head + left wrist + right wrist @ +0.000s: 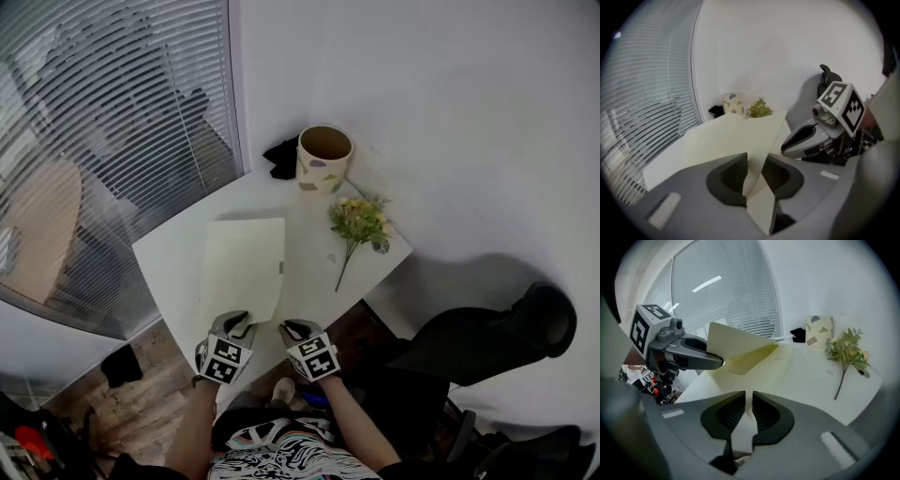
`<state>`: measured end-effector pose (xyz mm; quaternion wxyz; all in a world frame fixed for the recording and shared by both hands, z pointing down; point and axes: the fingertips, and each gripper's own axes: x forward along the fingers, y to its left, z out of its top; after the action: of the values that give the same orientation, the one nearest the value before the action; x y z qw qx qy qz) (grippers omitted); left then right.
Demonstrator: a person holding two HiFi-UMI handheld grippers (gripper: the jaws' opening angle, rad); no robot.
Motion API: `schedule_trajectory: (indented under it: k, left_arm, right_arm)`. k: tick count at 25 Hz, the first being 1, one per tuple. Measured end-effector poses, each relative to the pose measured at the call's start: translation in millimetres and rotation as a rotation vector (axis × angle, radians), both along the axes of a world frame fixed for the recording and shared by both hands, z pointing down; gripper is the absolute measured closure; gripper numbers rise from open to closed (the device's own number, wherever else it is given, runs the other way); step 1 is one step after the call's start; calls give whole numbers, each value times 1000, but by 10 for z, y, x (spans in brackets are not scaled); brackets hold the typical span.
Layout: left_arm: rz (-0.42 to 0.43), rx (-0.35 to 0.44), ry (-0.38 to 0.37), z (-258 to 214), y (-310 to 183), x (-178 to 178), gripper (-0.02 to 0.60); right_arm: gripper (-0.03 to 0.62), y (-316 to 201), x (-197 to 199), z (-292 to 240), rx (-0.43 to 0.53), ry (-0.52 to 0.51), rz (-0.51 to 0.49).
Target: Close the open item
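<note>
On the white table [314,281] lies a pale yellow folder [246,262], near the edge where the person stands, and it is open: in the right gripper view its upper cover stands raised at a slant above the lower sheet, and the inside shows a stronger yellow. The left gripper [754,176] is at the near left corner of the folder. Its jaws stand somewhat apart, and the edge of the raised cover passes slantwise through the gap between them. The cover lies against one jaw, but the two pads do not press it from both sides. The right gripper [749,413] is just beside it, at the near right corner. Its jaws are almost together, with only a narrow slit left, and a pale sheet of the folder is clamped in this slit. In the head view both grippers sit side by side at the near edge of the table, close to each other but not touching. At the far end of the table, well apart from the folder, stands a paper cup [324,159] with coloured patches, a dark crumpled thing [281,157] just beside it at the left, and a small bunch of flowers [359,223] lying flat at the right. Window blinds [112,141] are at the left of the table.
</note>
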<state>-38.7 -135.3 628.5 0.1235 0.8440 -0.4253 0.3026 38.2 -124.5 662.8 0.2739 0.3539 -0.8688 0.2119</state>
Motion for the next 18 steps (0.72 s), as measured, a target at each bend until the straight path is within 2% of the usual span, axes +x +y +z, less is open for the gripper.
schedule_trajectory:
  k: [18]
  left_arm:
    - [61, -77, -98, 185, 14, 101, 430]
  right_arm:
    - [546, 6, -7, -11, 14, -3, -26]
